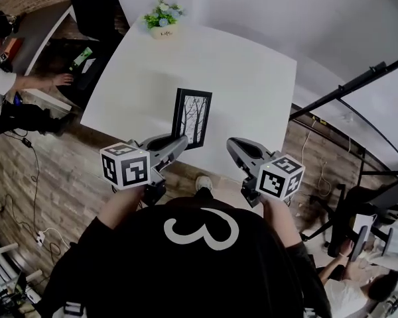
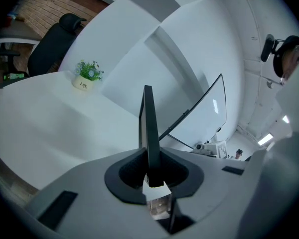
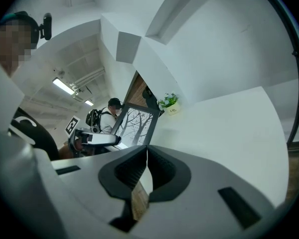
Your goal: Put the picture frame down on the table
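Left gripper (image 1: 178, 142) clamps the black-framed tree picture (image 1: 192, 118) upright over the white table (image 1: 252, 71), near its front edge, for lowering; right gripper (image 1: 234, 146) closed, empty.

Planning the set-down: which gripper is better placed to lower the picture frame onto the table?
Left. The left gripper is clamped on the edge of the picture frame, holding it upright over the table. The right gripper is shut, empty, and beside the frame.

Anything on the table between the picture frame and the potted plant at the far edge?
Nothing: the table between the picture frame and the potted plant is bare, plain in the head view and the left gripper view.
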A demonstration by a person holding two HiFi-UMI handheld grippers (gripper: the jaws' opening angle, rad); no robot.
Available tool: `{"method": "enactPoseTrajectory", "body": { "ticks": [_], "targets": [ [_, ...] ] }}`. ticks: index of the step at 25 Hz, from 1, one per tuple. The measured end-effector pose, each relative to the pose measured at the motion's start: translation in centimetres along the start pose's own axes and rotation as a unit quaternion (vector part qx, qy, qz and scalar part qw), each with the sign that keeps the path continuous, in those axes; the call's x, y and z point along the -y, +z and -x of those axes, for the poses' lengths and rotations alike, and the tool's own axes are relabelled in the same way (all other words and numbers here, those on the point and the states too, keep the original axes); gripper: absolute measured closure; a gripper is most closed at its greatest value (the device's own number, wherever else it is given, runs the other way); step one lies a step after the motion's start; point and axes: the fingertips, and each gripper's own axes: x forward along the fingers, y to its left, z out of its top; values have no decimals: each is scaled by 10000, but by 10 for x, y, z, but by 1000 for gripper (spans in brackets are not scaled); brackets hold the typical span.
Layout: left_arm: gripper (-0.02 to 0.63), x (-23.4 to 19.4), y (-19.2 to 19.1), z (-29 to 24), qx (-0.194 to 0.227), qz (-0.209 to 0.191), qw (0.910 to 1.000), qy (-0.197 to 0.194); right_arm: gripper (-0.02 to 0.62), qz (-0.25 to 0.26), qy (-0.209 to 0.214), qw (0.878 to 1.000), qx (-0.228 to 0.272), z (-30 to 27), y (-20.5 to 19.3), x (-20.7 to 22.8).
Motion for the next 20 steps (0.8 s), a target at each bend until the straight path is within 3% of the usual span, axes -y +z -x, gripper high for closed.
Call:
{"method": "enactPoseTrajectory", "body": {
  "ticks": [17, 20],
  "targets": [
    [540, -37, -15, -32, -280, 288, 9980, 490, 572, -339, 289, 9984, -334, -27, -9, 38],
    [540, -43, -18, -38, -318, 337, 9973, 565, 572, -647, 490, 9964, -252, -29, -8, 42]
  ]
}}
